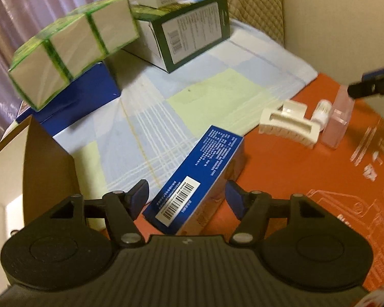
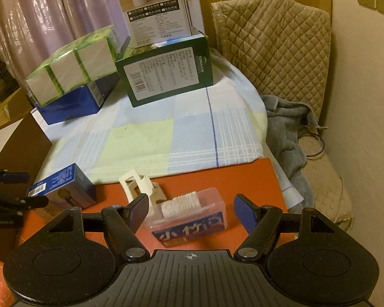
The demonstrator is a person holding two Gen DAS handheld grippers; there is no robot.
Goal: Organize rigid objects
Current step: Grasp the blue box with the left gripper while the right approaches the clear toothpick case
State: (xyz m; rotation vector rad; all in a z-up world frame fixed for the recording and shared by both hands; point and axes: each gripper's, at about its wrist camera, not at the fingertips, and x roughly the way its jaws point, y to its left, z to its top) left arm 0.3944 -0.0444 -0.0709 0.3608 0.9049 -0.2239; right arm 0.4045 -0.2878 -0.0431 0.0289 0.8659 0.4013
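Orange mat (image 2: 217, 176) over checked cloth (image 2: 146, 138), curtains (image 2: 51, 12) behind.

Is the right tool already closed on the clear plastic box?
No, the right tool is open, with the plastic box lying on the red mat between its fingers, and neither finger touches it.

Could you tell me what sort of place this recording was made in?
Probably a home living room or bedroom: drawn curtains, a quilted chair cover, and a checked cloth over a table stacked with product boxes.
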